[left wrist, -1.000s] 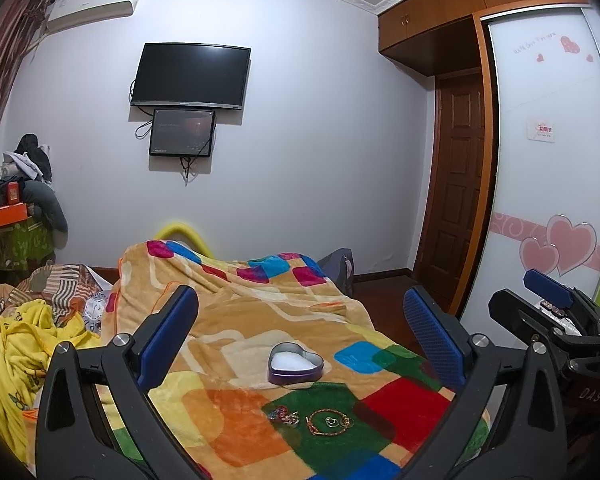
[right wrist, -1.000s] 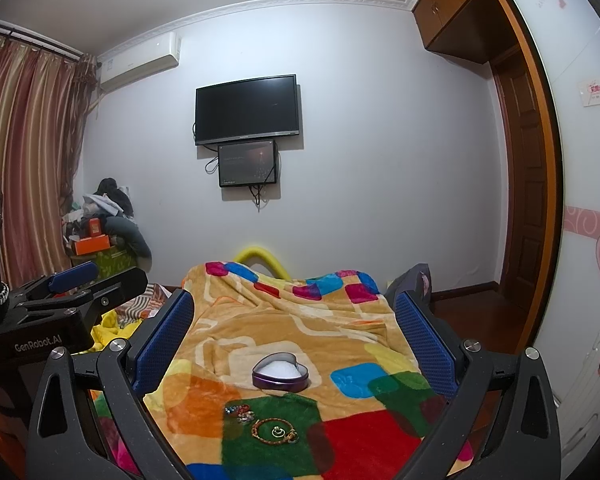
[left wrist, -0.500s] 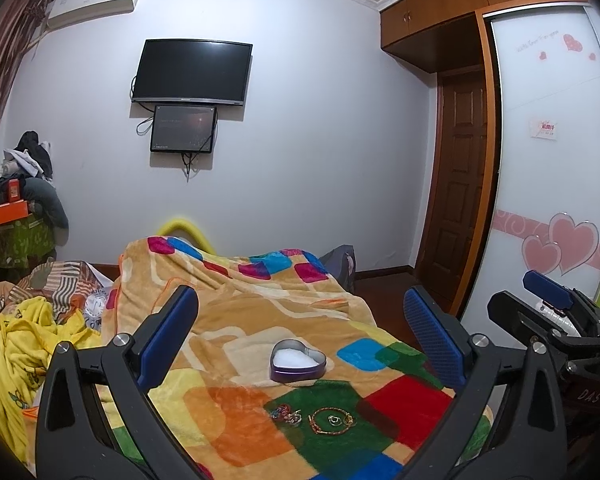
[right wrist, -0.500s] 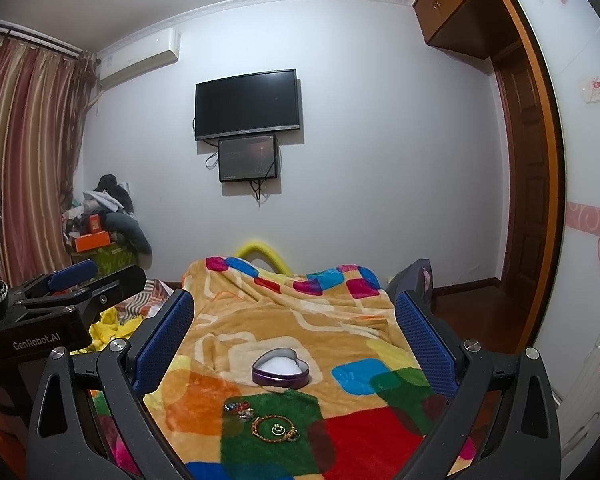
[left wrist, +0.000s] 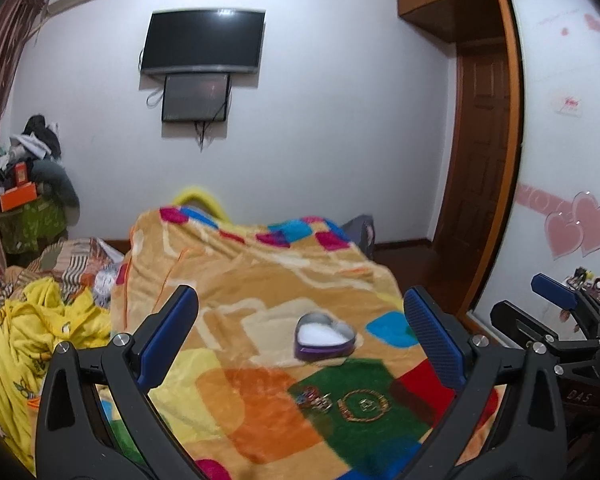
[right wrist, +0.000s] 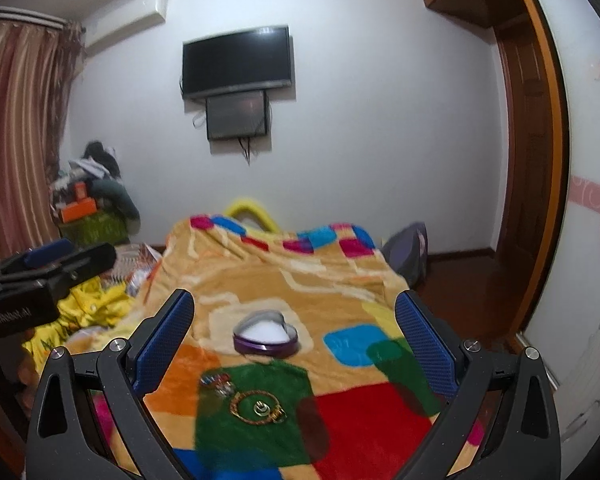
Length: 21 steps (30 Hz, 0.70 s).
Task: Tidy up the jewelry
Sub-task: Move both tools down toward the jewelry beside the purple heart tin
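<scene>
A purple heart-shaped box (left wrist: 325,337) (right wrist: 265,336) with a white lining stands open on a colourful patchwork blanket (left wrist: 260,292) (right wrist: 340,304). Just in front of it, on a green patch, lie a gold bracelet (left wrist: 364,402) (right wrist: 257,405) and a small multicoloured trinket (left wrist: 314,395) (right wrist: 217,383). My left gripper (left wrist: 300,328) hangs open above the blanket, nothing between its blue pads. My right gripper (right wrist: 294,330) is also open and empty, held beside the left one. Each gripper shows at the edge of the other's view.
A yellow garment (left wrist: 32,332) and striped bedding are heaped left of the blanket. Clutter with an orange box (left wrist: 18,196) stands in the far left corner. A TV (left wrist: 204,42) hangs on the far wall. A wooden door (left wrist: 480,176) and wardrobe panel with pink hearts (left wrist: 580,228) lie right.
Both grippers have tipped downward and moved slightly closer to the bed; the heart box and jewelry sit nearer the centre of each view. The jaws have stayed open.
</scene>
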Tool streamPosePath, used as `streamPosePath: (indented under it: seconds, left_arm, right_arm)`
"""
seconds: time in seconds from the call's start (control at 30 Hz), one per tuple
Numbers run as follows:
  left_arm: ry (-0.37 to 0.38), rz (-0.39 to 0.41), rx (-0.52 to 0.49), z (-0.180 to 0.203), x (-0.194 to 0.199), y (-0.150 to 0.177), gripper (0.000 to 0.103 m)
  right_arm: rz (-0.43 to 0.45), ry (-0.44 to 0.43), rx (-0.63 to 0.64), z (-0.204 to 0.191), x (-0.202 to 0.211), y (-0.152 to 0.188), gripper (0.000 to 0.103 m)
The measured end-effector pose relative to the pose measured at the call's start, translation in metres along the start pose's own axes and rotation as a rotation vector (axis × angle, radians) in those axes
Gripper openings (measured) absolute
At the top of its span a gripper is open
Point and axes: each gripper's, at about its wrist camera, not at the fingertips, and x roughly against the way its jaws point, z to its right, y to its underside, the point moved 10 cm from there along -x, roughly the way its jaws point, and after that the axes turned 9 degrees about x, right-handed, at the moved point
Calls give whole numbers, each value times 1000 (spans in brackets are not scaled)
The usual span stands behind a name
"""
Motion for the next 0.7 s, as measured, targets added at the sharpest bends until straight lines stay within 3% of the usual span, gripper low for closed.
streamPosePath:
  seconds: [0.2, 0.3, 0.37, 0.53, 0.7]
  left_arm:
    - [-67, -137, 8, -28, -46, 33, 103]
    - [-95, -212, 12, -43, -67, 54, 94]
    - [-107, -270, 10, -50, -79, 69, 87]
    - [-123, -410, 21, -62, -102, 111, 75]
    - [-91, -516, 39, -68, -115, 139, 61]
  right_arm:
    - [-139, -26, 18, 2, -36, 34, 100]
    - [-204, -53, 33, -3, -49, 53, 98]
    - [-243, -81, 46, -7, -56, 62, 91]
    - [-341, -189, 53, -20, -70, 93, 62]
    - [-383, -244, 56, -31, -75, 107, 47]
